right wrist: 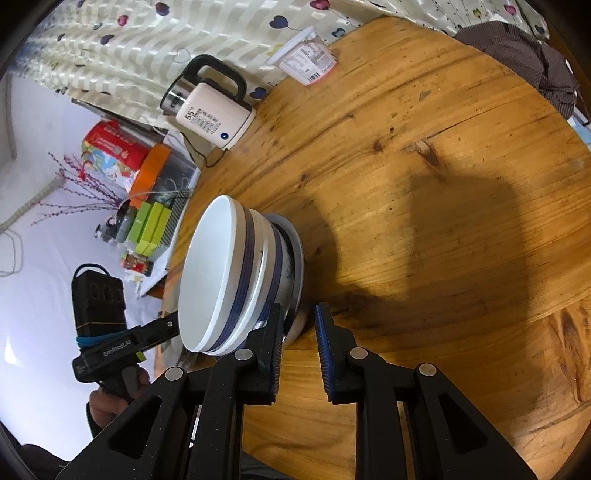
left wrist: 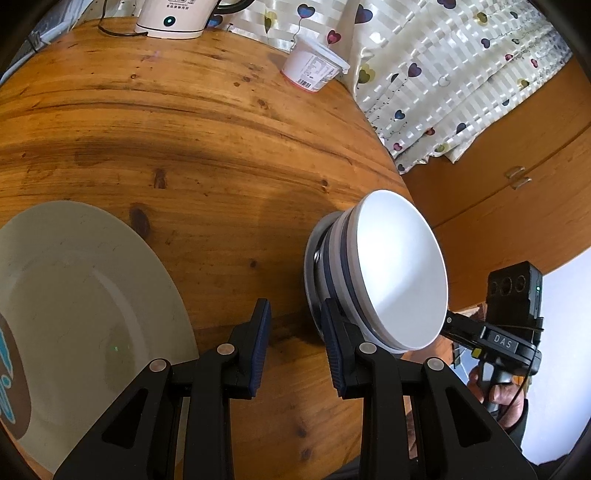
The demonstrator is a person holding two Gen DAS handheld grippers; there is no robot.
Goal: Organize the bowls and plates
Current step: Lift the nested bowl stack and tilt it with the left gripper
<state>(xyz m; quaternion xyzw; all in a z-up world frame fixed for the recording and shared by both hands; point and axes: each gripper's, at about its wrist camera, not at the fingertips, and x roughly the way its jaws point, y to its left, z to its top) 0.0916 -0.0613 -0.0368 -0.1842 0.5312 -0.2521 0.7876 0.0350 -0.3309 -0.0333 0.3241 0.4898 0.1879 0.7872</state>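
Observation:
A stack of white bowls with blue bands (left wrist: 399, 273) (right wrist: 221, 277) rests on a steel dish (left wrist: 313, 266) (right wrist: 295, 254) near the round wooden table's edge. A large cream plate (left wrist: 92, 295) with a brown and blue mark lies to the left. My left gripper (left wrist: 297, 332) is open just left of the stack; its right pad (left wrist: 334, 347) overlaps the steel dish's rim, and bare wood shows in the gap. My right gripper (right wrist: 299, 332) comes in from the other side with a narrow gap. The stack's bottom rim sits between its pads, with a dark slit beside the right pad (right wrist: 323, 343).
A white kettle (right wrist: 210, 110) (left wrist: 173, 18) and a yogurt tub (left wrist: 314, 64) (right wrist: 306, 61) stand at the table's far side by a heart-print curtain (left wrist: 443, 74). A dark cloth (right wrist: 528, 59) lies at the far right. Boxes and clutter (right wrist: 147, 221) sit beyond the table edge.

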